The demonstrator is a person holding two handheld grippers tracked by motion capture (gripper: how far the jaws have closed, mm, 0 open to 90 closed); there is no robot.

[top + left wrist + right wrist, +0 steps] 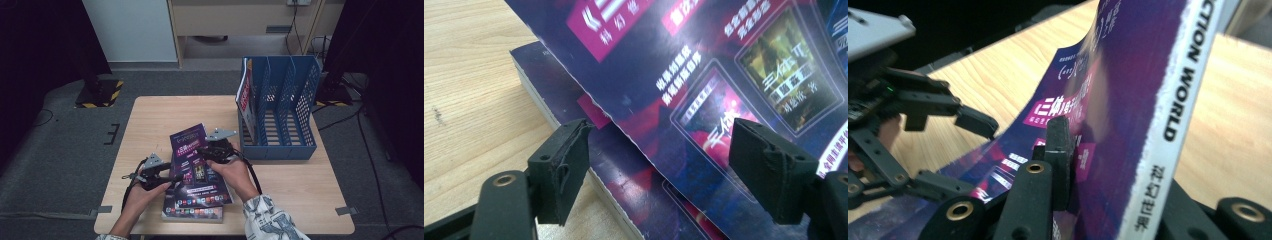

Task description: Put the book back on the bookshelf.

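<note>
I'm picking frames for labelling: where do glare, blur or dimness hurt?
High view: dim, dark corners, magazine small but sharp. Left gripper view: cover glare, far print soft. Right gripper view: spine and near jaw blurred, left gripper softer.

My high view looks forward and down on the whole table [150, 115]. Both gripper views sit very close, looking along their jaws, and share the purple magazine [684, 90] cover.
</note>
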